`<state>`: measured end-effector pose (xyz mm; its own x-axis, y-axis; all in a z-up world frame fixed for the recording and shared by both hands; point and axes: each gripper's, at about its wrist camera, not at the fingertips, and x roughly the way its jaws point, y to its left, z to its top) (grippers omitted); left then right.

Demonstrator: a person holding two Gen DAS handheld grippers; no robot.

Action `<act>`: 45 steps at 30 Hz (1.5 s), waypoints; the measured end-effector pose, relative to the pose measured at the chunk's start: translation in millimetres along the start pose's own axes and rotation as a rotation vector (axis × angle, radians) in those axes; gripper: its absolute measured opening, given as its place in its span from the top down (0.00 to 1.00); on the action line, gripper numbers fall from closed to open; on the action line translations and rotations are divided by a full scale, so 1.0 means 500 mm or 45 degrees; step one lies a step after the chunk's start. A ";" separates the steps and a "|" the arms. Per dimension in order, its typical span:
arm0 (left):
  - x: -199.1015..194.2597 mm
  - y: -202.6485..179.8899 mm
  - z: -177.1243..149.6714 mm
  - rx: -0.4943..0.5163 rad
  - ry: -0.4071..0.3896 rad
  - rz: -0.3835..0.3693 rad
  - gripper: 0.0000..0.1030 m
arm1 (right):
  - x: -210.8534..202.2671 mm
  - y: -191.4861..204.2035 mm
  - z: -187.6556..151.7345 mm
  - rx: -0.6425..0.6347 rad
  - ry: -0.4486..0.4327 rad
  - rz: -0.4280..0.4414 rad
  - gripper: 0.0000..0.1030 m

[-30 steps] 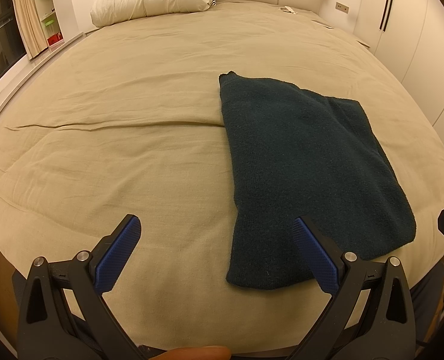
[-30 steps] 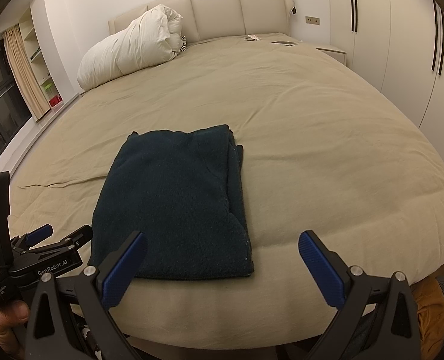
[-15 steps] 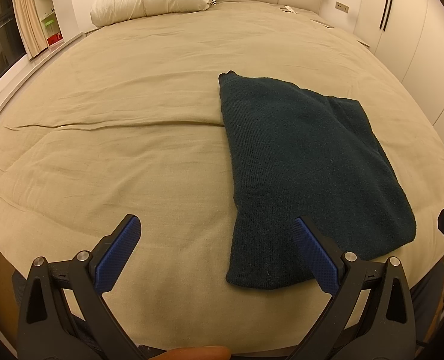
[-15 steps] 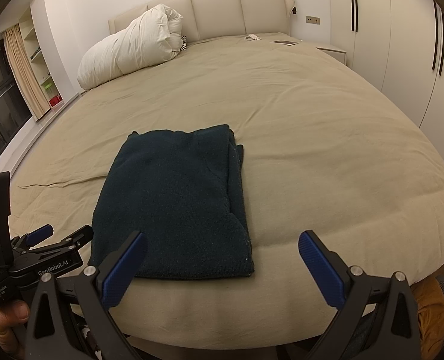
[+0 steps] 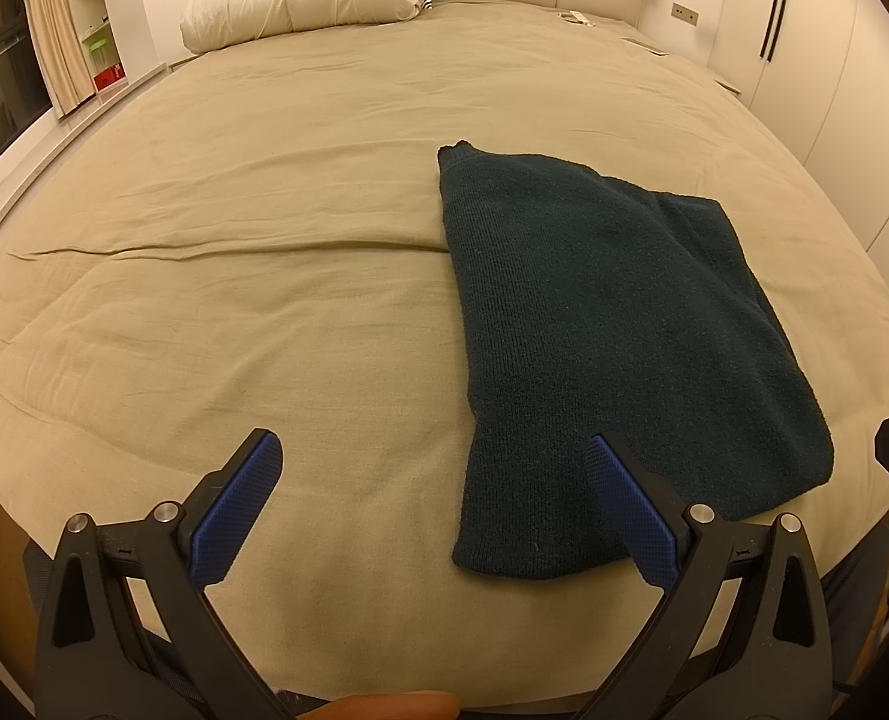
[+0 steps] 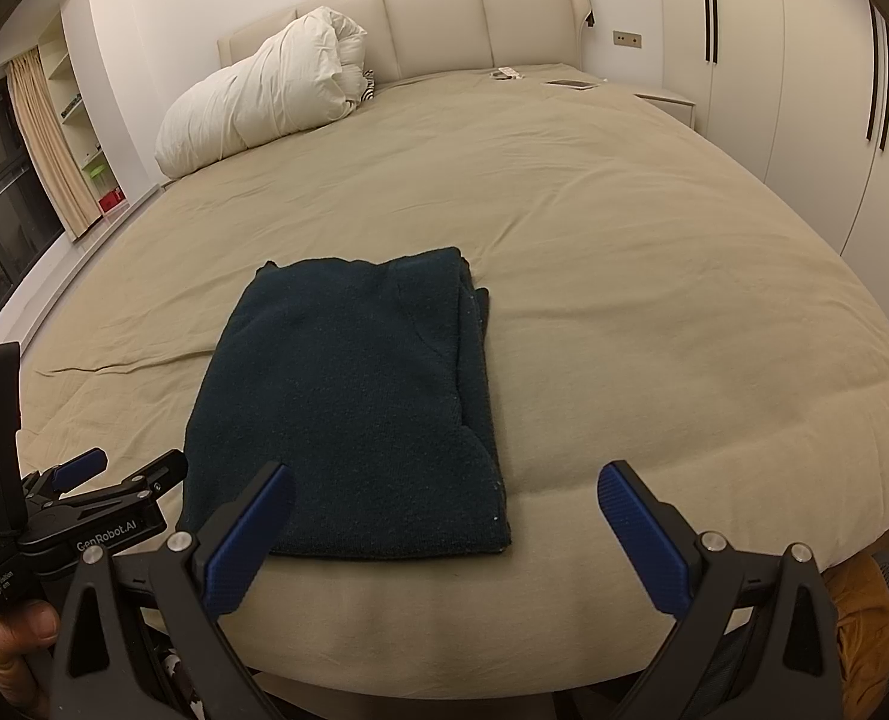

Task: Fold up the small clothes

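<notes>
A dark green knitted garment [image 6: 348, 402], folded into a flat rectangle, lies on the beige bed sheet [image 6: 654, 276] in the lower centre of the right wrist view. The left gripper [image 5: 432, 498] and the right gripper [image 6: 444, 516] both hang above the near edge of the bed, each with its blue-padded jaws wide apart and holding nothing. A white rolled duvet [image 6: 264, 96] rests at the upper left, beside the cream padded headboard [image 6: 432, 24].

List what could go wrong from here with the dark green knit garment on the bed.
1. The dark teal-green knit garment lies near the beige bed sheet's front edge; tugging it forward might drag it off.
2. Its layers look uneven along the right side, so another fold may come out crooked.
3. Both the left gripper and the right gripper are open and empty; a shallow pinch may catch only the top layer.
</notes>
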<state>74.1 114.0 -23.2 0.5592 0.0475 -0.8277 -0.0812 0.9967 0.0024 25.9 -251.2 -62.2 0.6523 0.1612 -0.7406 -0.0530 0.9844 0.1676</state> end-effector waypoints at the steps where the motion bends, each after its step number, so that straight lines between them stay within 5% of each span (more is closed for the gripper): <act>1: -0.001 0.001 -0.002 0.000 0.000 0.000 0.00 | 0.000 -0.001 0.001 0.000 0.001 0.000 0.00; 45: 0.000 0.001 -0.007 0.008 0.012 -0.009 0.00 | 0.003 -0.003 -0.004 0.000 0.010 0.006 0.00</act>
<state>71.1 114.5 -25.2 0.5518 0.0400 -0.8330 -0.0720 0.9974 0.0002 25.3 -252.2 -65.0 0.6462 0.1665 -0.7448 -0.0563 0.9837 0.1710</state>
